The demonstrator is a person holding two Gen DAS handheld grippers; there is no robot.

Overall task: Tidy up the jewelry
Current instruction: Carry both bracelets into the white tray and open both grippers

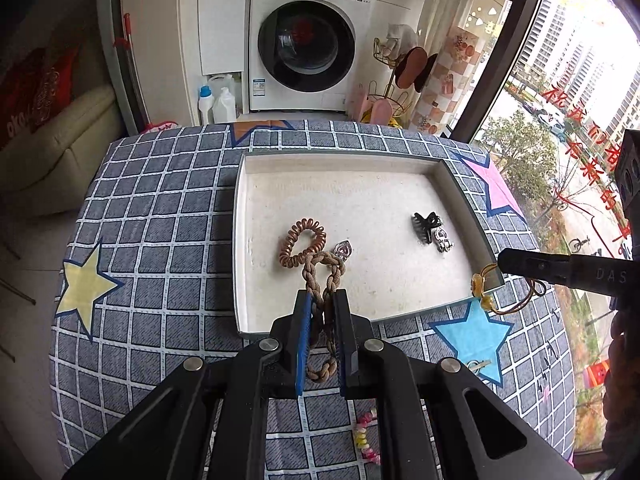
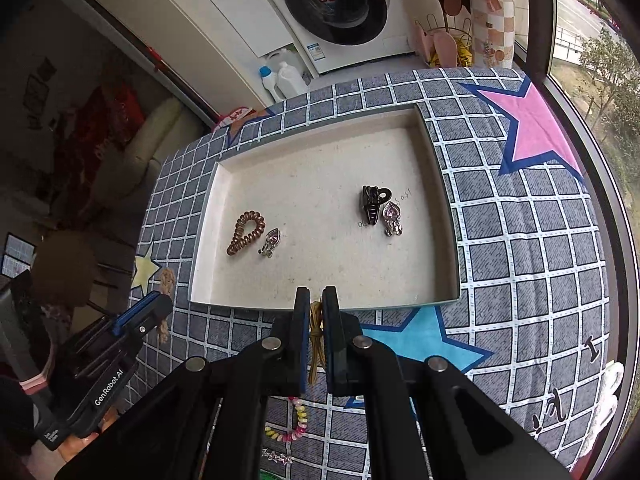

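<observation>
A white tray lies on the checked cloth. In it lie a brown spiral hair tie, a heart earring, a black claw clip and a second heart earring. My left gripper is shut on a braided brown hair tie, held over the tray's near edge. My right gripper is shut on a gold cord bracelet with amber beads at the tray's near right corner.
A multicoloured bead bracelet and small star pieces lie on the cloth near me. A small metal piece lies on the blue star. A washing machine stands beyond the table, a window at the right.
</observation>
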